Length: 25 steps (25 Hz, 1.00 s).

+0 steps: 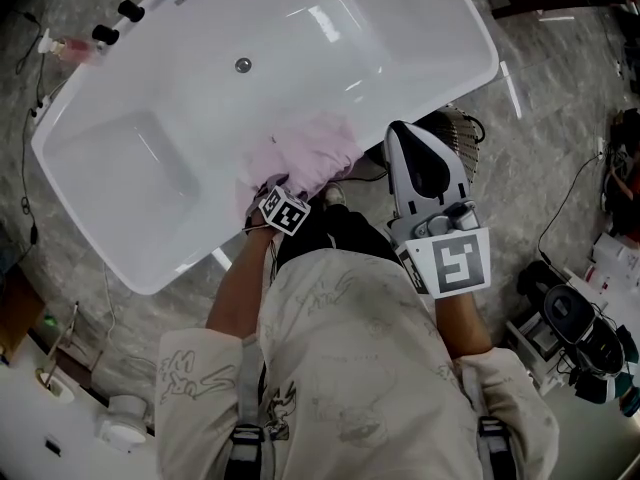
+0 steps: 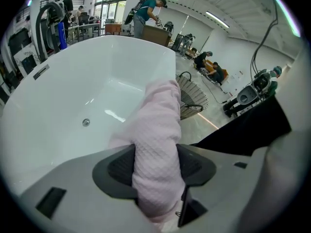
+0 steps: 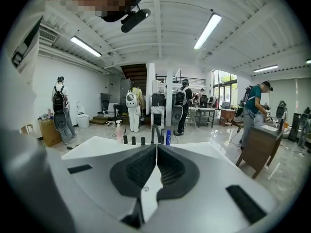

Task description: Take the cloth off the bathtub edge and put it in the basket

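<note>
Two grippers are seen, one per hand. The left gripper (image 2: 156, 164) is clamped on the cloth (image 1: 305, 153): in the left gripper view both dark pads (image 2: 120, 166) are pressed against a bunched pink fold that fills the gap between them. The gripper is pointed steeply down at the near rim of the bathtub (image 1: 400, 38).

The cloth (pink, quilted texture) is draped over that near tub edge, partly on the inner wall and partly on the rim. It is not in the basket (image 2: 192, 98). Whether it is lifted off the rim at all can't be told.

The basket is a dark wire one, set on the floor just beside the tub's end. In the head view it is mostly hidden behind the right gripper (image 3: 156, 152).

The right gripper's jaws are brought together with nothing between them. It is held near level over the tub's near edge, apart from the cloth.

A drain (image 1: 243, 65) is seen in the tub floor, and a row of black knobs (image 1: 130, 10) on the far rim.
</note>
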### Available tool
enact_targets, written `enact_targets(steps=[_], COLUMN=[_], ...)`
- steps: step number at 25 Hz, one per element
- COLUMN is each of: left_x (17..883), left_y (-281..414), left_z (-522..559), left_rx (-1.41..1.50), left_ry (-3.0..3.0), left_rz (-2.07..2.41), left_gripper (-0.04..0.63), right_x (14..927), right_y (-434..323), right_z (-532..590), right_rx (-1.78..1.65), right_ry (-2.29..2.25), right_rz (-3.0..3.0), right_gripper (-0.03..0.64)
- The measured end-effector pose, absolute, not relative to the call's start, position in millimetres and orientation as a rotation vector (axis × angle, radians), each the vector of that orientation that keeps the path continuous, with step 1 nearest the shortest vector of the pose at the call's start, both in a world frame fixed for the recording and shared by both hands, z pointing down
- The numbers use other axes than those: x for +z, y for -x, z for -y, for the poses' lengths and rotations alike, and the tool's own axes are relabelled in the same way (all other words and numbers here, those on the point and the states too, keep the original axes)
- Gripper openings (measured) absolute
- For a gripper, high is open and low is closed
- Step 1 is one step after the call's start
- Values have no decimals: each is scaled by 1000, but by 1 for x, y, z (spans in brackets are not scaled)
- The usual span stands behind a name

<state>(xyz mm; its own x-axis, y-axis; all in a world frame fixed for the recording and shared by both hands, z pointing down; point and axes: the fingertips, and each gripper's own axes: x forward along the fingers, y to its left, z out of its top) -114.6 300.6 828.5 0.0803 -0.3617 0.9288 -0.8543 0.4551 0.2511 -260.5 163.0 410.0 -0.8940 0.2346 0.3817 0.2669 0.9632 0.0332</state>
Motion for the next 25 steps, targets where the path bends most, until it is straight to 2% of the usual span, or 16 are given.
enact_targets(steps=[9, 13, 25], left_x=[805, 786, 697], left_y=[114, 116, 146], left_z=[-318, -327, -329], left_rx=[449, 350, 292], left_ry=[-1109, -1095, -1048], left_rz=[1493, 1500, 1786], left_gripper=[136, 120, 114], right_x=[398, 393, 380], right_y=[273, 277, 276], right_z=[-165, -162, -160], right_rx=[-64, -47, -17], right_ry=[364, 365, 375], right_rz=[2777, 2794, 2833], right_gripper=[-9, -9, -9])
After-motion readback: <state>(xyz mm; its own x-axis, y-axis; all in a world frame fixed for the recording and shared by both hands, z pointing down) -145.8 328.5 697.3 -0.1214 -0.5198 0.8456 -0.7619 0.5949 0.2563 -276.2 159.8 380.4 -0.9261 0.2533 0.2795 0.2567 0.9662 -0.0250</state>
